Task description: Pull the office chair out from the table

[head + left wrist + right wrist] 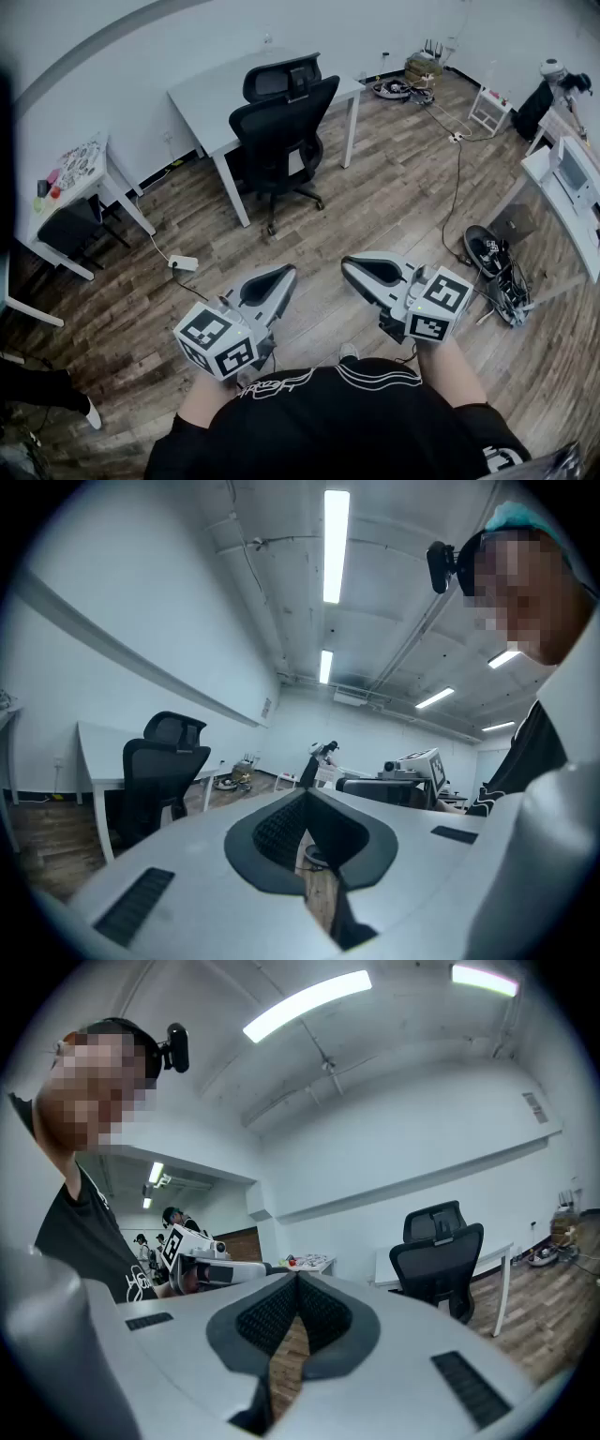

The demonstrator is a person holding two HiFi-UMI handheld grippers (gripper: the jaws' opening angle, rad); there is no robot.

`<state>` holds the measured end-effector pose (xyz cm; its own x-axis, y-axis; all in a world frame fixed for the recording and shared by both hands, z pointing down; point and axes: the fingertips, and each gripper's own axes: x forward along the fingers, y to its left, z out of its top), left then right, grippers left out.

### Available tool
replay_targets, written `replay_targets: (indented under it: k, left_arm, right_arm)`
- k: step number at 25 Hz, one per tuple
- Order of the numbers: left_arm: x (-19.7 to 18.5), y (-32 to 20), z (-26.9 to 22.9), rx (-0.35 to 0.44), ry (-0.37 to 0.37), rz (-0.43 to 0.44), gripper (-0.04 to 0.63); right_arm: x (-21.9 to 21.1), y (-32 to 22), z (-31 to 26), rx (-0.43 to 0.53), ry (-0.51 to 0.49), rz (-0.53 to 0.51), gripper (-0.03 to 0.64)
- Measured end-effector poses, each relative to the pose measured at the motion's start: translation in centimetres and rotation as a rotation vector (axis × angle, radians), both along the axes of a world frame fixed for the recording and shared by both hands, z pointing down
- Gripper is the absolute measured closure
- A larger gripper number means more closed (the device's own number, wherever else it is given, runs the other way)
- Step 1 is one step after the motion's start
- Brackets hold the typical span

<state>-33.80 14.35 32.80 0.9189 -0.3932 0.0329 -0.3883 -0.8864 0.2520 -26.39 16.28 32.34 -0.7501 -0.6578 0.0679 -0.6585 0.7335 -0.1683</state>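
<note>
A black office chair (pixel 281 131) with a headrest is tucked against the front of a white table (pixel 211 94) near the far wall. It also appears at the left of the left gripper view as the chair (pixel 155 775) and at the right of the right gripper view as the chair (pixel 439 1258). My left gripper (pixel 284 274) and right gripper (pixel 353 266) are held level close to the person's body, well short of the chair. Both are shut with nothing between the jaws, tips pointing toward each other.
A small white table (pixel 80 173) with colourful items stands at the left, with a dark case under it. A power strip (pixel 184 263) and cables lie on the wood floor. Shoes and gear (pixel 497 272) sit at the right near a white desk (pixel 572 206).
</note>
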Motion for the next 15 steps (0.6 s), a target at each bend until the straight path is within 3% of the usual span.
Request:
replay_targets:
  k: [10, 15]
  left_arm:
    - [1.8, -1.2, 1.2, -0.012, -0.027, -0.03, 0.588]
    - [3.8, -2.4, 1.9, -0.035, -0.03, -0.032, 0.589]
  right_arm:
    - [1.7, -1.4, 1.3, -0.032, 0.001, -0.011, 0.581]
    - [4.1, -2.7, 2.1, -0.087, -0.081, -0.03, 0.581]
